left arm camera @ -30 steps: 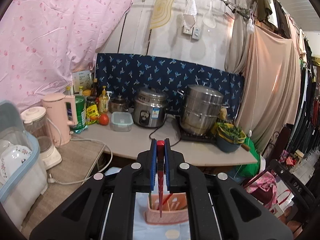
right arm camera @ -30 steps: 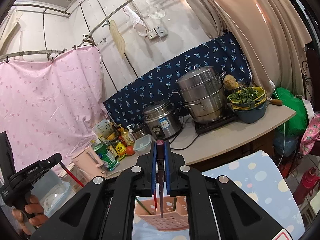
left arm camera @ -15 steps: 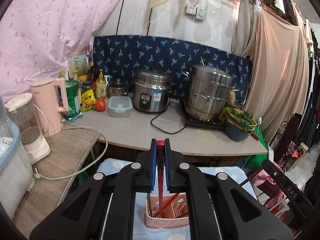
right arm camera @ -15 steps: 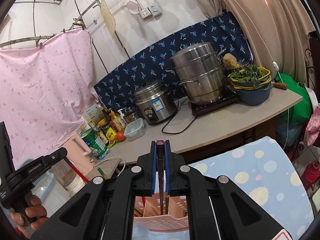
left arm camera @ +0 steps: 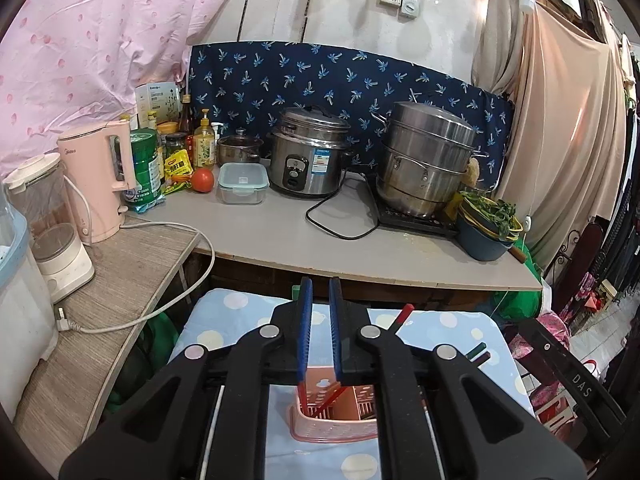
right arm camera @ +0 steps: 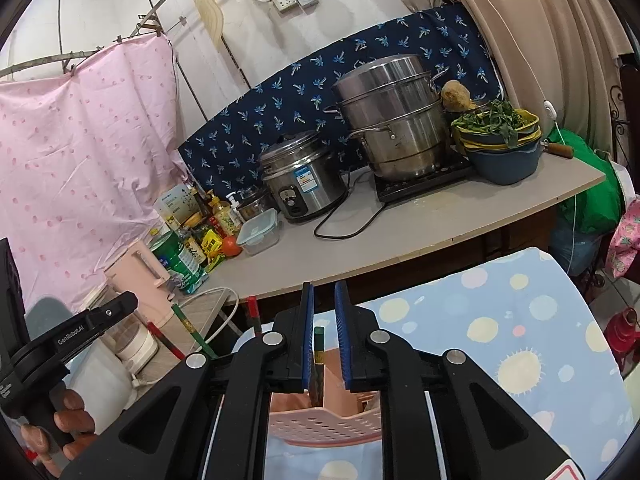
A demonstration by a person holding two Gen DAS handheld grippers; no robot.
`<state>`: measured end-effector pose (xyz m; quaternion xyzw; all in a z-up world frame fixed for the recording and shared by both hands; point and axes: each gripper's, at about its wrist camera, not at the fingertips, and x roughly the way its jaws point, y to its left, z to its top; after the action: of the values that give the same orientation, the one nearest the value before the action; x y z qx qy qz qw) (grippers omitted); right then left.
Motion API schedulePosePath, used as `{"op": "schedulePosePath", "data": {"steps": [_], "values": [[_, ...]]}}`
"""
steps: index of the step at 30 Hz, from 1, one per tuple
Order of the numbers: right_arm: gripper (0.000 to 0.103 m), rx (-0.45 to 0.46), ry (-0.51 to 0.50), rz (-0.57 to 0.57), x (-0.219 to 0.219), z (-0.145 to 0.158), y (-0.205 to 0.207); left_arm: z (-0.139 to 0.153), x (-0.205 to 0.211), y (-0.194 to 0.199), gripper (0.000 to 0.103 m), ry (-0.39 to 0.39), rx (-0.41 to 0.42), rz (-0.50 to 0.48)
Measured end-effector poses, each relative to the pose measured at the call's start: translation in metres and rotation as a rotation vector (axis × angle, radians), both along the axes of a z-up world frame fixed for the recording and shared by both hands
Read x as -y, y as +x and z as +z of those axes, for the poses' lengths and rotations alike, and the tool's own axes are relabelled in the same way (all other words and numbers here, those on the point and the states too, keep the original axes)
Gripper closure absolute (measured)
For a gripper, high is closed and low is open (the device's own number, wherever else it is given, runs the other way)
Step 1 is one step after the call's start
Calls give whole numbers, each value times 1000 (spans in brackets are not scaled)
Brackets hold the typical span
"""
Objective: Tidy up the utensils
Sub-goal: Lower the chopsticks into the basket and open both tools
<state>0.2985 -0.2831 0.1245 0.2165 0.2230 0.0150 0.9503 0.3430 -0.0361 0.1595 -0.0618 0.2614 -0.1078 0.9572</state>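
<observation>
**Both grippers spread over the pink utensil basket**

Your left gripper (left arm camera: pixel 319 300) hangs directly above the pink basket (left arm camera: pixel 334 426), its blue pads parted with nothing between them. Below it, two red chopsticks (left arm camera: pixel 325 402) stand slanted inside the basket; a third red stick (left arm camera: pixel 403 316) leans out to the right, and a green-tipped one (left arm camera: pixel 476 349) pokes out farther right.

Your right gripper (right arm camera: pixel 322 304) is also spread, over the same basket (right arm camera: pixel 324 420) on the spotted blue cloth (right arm camera: pixel 520 344). One green-tipped chopstick (right arm camera: pixel 319 360) stands upright in the gap between the pads, close to the left pad; you cannot tell whether it touches. To the left, three more sticks show: one red-tipped (right arm camera: pixel 253 314), one green (right arm camera: pixel 192 332), one red (right arm camera: pixel 164 340).
</observation>
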Motion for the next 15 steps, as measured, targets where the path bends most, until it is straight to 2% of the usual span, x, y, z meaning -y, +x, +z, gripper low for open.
{"op": "schedulePosePath", "data": {"steps": [4, 15], "values": [[89, 2, -12, 1, -3, 1, -6, -2, -3, -3, 81, -1, -9, 12], [89, 2, -34, 23, -14, 6, -37, -5, -10, -28, 77, 18, -15, 23]]}}
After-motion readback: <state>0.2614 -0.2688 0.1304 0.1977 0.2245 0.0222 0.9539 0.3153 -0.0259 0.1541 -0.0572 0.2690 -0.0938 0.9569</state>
